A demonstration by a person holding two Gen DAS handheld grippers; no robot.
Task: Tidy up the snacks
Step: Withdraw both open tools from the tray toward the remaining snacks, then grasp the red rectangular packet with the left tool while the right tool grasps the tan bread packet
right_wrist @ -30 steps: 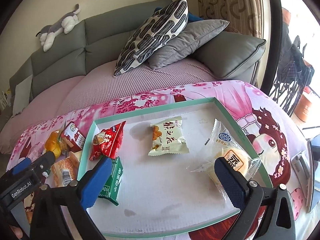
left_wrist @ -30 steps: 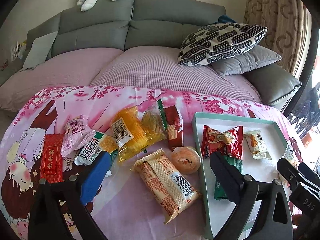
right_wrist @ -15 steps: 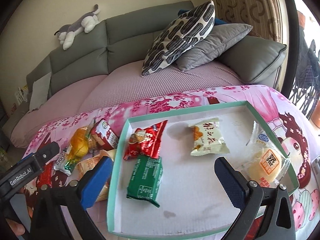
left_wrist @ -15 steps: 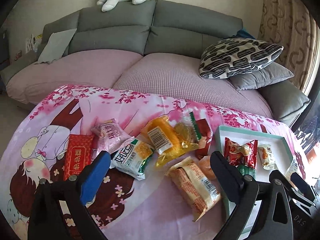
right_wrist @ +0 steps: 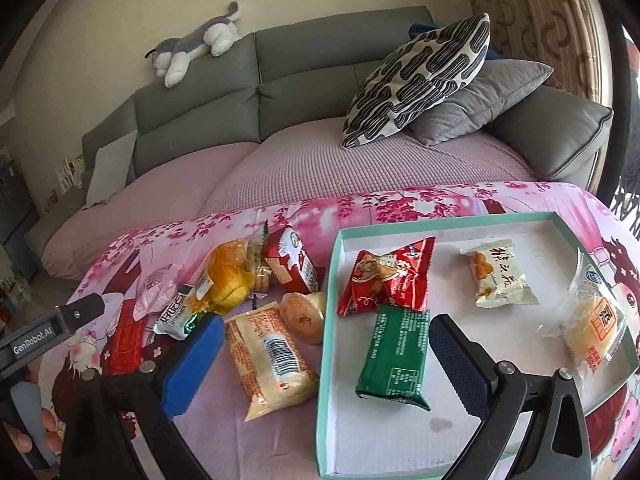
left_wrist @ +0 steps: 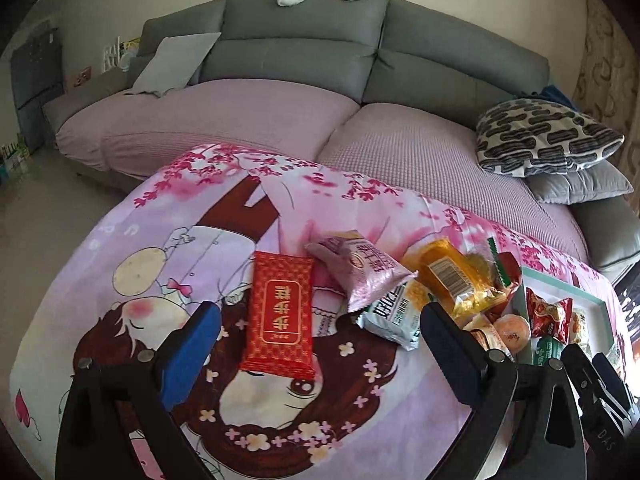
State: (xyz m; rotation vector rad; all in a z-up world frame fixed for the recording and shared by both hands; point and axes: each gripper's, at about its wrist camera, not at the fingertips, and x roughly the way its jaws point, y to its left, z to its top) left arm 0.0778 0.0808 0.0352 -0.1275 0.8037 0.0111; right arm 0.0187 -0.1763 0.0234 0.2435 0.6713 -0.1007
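Snacks lie in two lots on the worktop, some loose on the pink cartoon cloth (left_wrist: 168, 240) and some already in the teal-rimmed tray (right_wrist: 328, 320); my left claw (left_wrist: 316, 344) hangs released and empty over the loose lot, its blue pads spread either side of the flat red packet (left_wrist: 280, 322), which I judge to be the next pick since it lies apart from the heap and flat enough to pinch by an edge; my right claw (right_wrist: 320, 360) is likewise released and holds nothing, hovering across the tray's near-left rim with the green packet (right_wrist: 394, 360) between its pads; beyond that in the tray sit a red crinkled bag (right_wrist: 384, 280), a pale small pack (right_wrist: 498, 278) and a clear-wrapped cake (right_wrist: 596, 320), spaced out, so room remains; outside the tray the pink pouch (left_wrist: 362, 274), the white-green pack (left_wrist: 394, 318), the yellow bag (left_wrist: 456, 280), a round orange bun (right_wrist: 302, 316) and a long barcode pack (right_wrist: 272, 364) overlap one another, which will make a clean single grasp harder there; behind the worktop stands a grey sofa (right_wrist: 304, 80) with cushions and a plush dog (right_wrist: 196, 42), well clear of the work.
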